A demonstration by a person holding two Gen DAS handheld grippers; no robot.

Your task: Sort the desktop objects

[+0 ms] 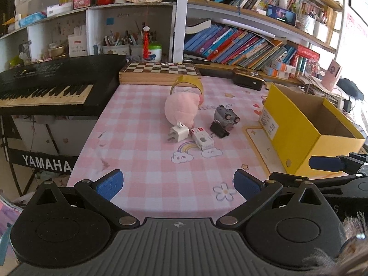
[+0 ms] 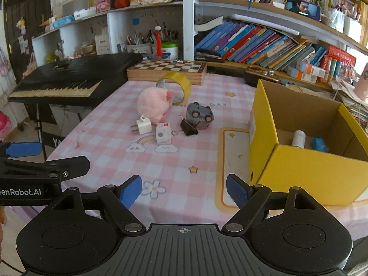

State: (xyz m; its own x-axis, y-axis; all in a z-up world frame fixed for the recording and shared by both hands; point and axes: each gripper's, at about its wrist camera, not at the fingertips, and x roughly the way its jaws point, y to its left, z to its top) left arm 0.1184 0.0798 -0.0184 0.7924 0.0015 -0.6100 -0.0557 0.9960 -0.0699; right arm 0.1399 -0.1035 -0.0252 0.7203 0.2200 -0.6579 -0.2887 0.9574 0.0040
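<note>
Sorting begins from a cluster near the middle of the tabletop [image 2: 174, 168], well apart from both sets of tongs. The left tongs [image 1: 178, 185] stand apart and empty above the near edge; the right tongs [image 2: 184, 192] likewise stand apart with nothing between the pads.

Cluster contents and expected handling:
- Pink plush ball [image 2: 153, 104]: judged soft and light; it will compress, so close on its middle.
- White charger plug [image 2: 142, 126]: rigid, smooth, probably slippery; grip across the flat sides, clear of the prongs.
- Small white box [image 2: 163, 133]: light, stiff card; grip on opposite faces.
- Black binder clip [image 2: 188, 126]: hard, with loose wire handles; grip on the body.
- Grey toy car [image 2: 199, 115]: lies tipped with wheels showing; rigid, liable to roll.
- Yellow tape roll [image 2: 177, 87]: stands on edge behind the plush ball; grip through the ring wall.

The items touch or nearly touch one another, so any closing pad may push a neighbour.

The yellow cardboard box [image 2: 299, 168] stands at the right edge and already holds a white bottle [image 2: 298, 138] and a blue object [image 2: 319, 144]. Its near wall is the obstacle to clear. A keyboard [image 2: 76, 78] and chessboard [image 2: 168, 69] border the far-left side.
</note>
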